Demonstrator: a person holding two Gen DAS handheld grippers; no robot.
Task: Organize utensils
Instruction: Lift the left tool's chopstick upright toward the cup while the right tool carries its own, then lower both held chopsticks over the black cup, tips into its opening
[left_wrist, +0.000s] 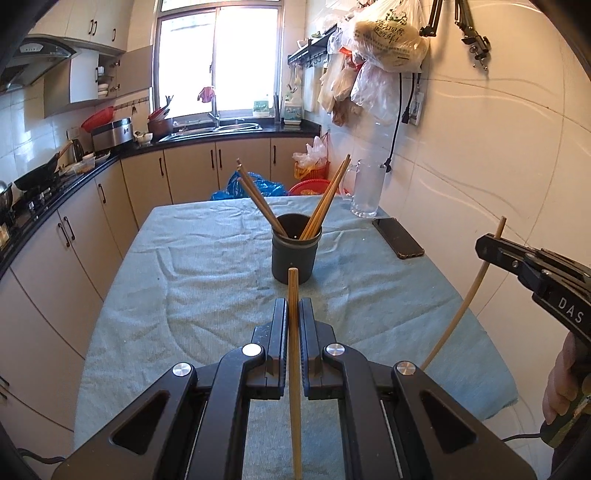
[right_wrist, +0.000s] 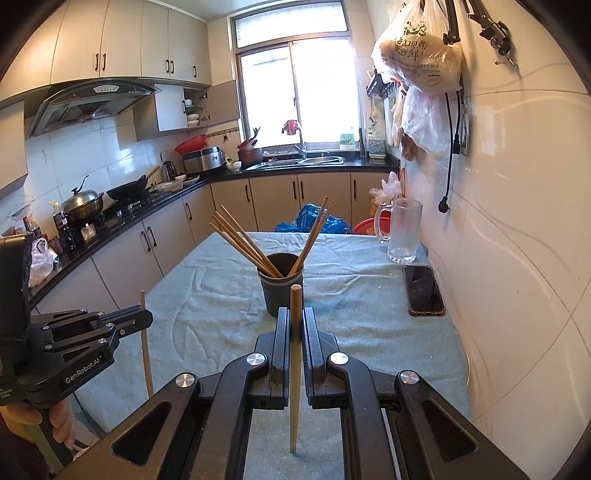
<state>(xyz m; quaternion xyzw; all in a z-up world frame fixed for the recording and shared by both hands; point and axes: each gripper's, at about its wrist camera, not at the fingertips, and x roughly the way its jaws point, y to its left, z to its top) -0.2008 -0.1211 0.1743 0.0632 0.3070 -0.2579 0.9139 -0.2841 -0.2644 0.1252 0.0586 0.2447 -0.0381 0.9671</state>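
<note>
A dark cup (left_wrist: 293, 254) stands mid-table and holds several wooden chopsticks (left_wrist: 258, 201); it also shows in the right wrist view (right_wrist: 281, 286). My left gripper (left_wrist: 293, 308) is shut on one upright chopstick (left_wrist: 294, 369), held above the cloth just short of the cup. My right gripper (right_wrist: 295, 317) is shut on another upright chopstick (right_wrist: 294, 369), also just short of the cup. Each gripper shows in the other's view: the right (left_wrist: 491, 245) at the table's right, the left (right_wrist: 142, 317) at its left.
A blue-green cloth (left_wrist: 207, 295) covers the table. A black phone (left_wrist: 397, 237) and a clear glass mug (left_wrist: 365, 192) lie at the far right by the tiled wall. Kitchen counters run along the left and back. Plastic bags hang on the right wall.
</note>
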